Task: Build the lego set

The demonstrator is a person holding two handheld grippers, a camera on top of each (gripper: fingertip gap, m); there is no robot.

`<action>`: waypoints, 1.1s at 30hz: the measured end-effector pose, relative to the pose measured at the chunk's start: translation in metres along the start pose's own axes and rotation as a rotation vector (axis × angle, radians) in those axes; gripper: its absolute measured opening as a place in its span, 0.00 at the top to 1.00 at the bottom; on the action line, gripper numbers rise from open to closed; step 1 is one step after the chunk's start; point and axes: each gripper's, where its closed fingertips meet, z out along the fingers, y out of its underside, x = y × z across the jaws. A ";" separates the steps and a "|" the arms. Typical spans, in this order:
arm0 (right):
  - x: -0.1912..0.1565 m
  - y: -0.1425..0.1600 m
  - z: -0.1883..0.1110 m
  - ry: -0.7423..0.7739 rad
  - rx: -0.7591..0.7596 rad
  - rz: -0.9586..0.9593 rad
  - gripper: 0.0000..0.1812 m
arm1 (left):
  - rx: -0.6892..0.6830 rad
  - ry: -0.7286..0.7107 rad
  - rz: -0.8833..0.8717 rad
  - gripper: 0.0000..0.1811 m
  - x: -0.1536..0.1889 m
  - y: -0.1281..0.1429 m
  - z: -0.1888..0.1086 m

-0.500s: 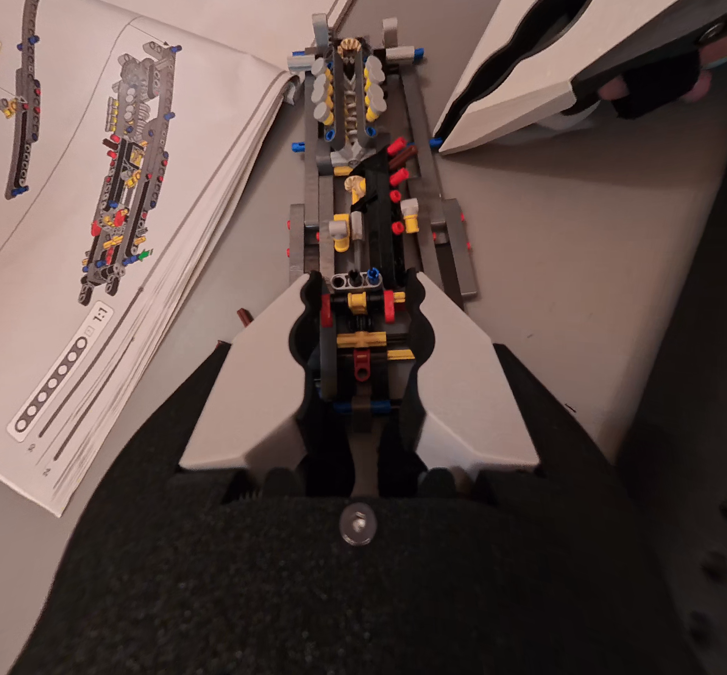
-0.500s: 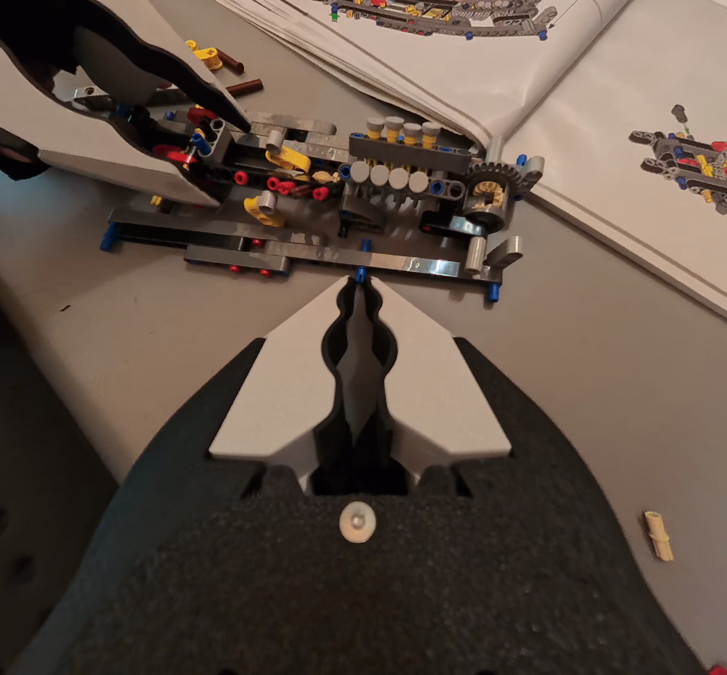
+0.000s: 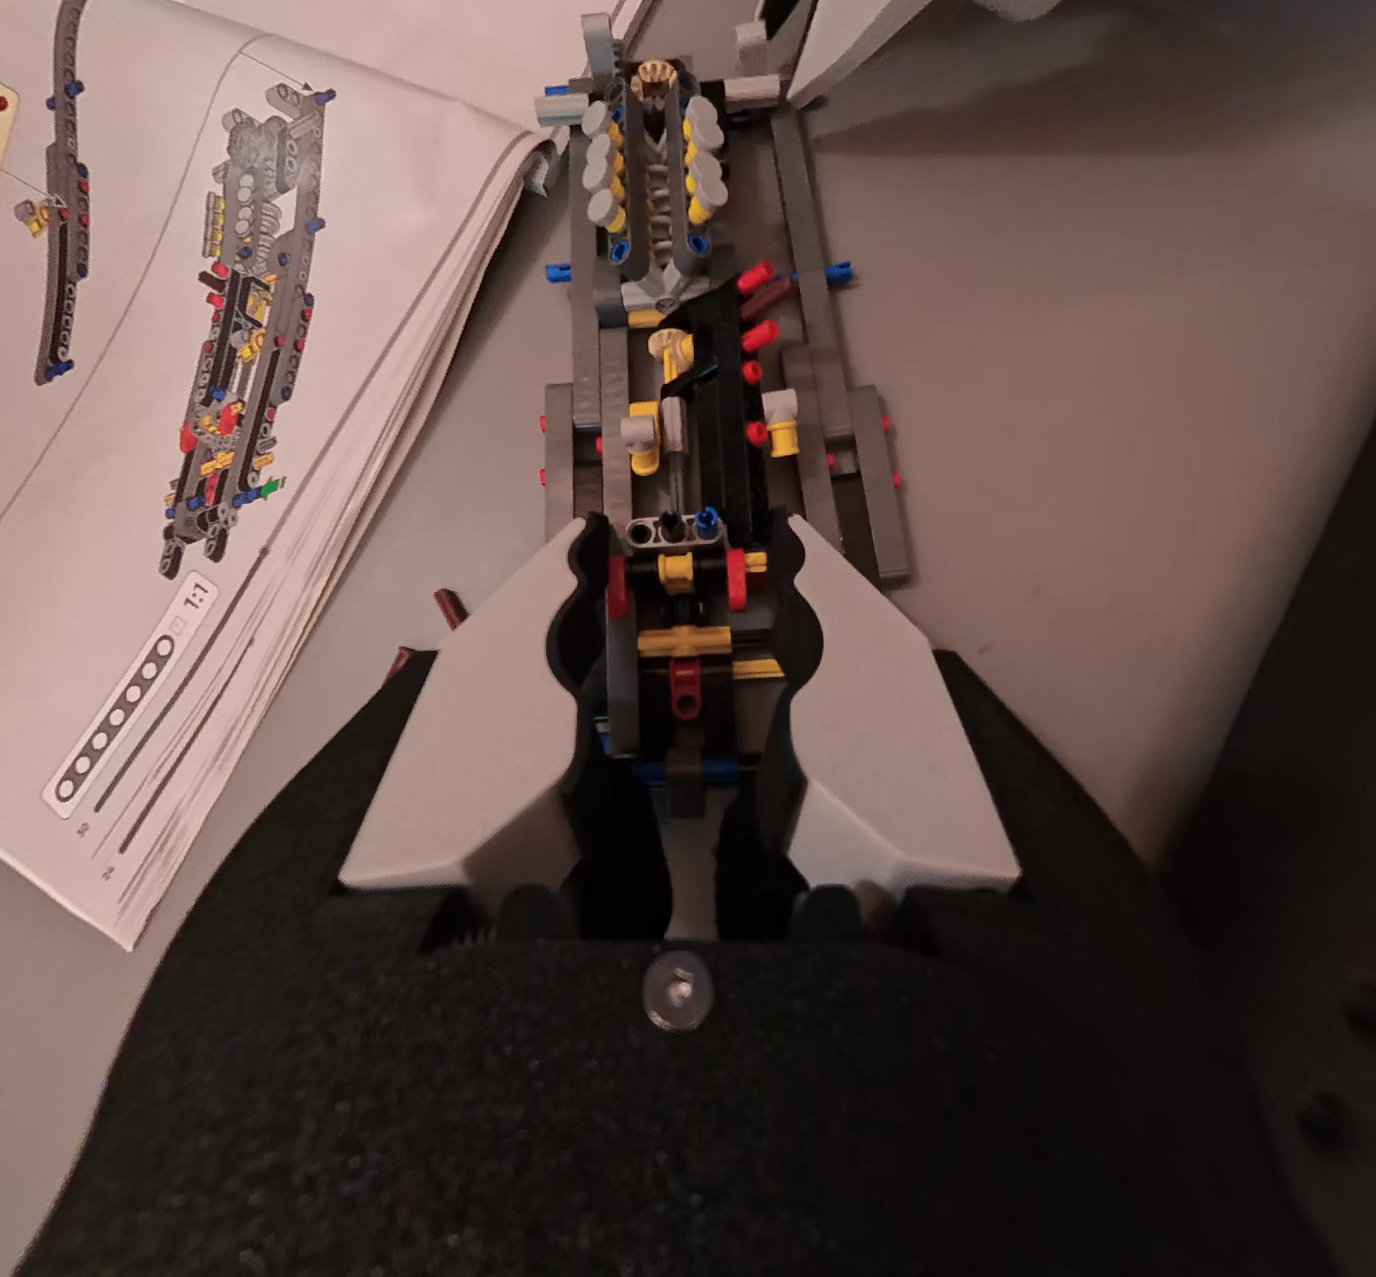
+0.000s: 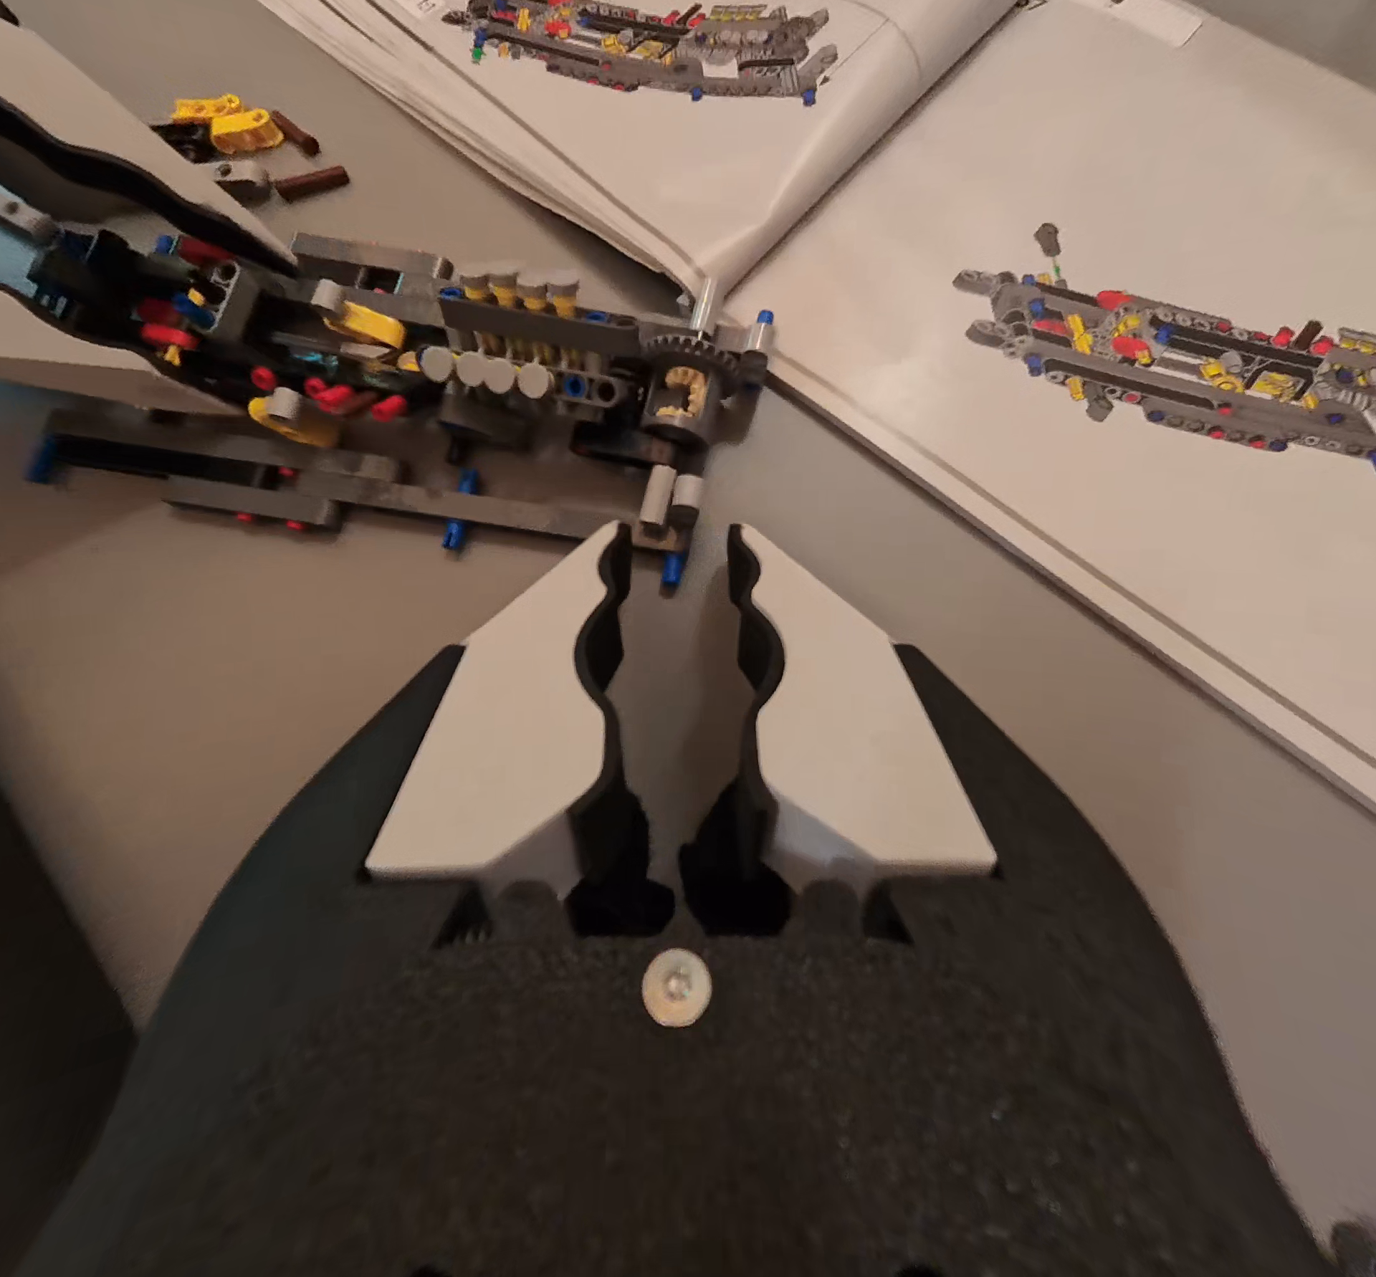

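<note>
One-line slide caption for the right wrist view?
Open right tool nears the grey lego chassis, which the left tool grips beside open instruction booklets.

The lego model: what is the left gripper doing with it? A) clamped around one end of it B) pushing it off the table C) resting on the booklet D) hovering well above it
A: the left gripper has a finger on each side of the lego model's near end.
</note>
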 end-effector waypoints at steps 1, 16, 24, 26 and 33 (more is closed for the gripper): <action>-0.001 0.001 0.002 -0.012 0.005 0.000 0.86 | 0.001 0.010 -0.003 0.77 0.002 0.000 0.000; -0.031 -0.007 -0.015 -0.263 -0.377 -0.814 0.49 | 0.036 0.130 -0.089 0.77 0.005 0.000 -0.002; -0.037 -0.018 0.023 -0.371 -0.462 -1.039 0.40 | 0.038 0.109 -0.078 0.77 0.005 0.000 -0.002; -0.041 -0.015 0.032 -0.380 -0.471 -1.059 0.41 | 0.029 0.088 -0.059 0.77 0.005 0.000 -0.001; -0.051 -0.006 0.031 -0.466 -0.514 -0.988 0.55 | 0.007 0.058 -0.050 0.77 0.010 -0.002 0.000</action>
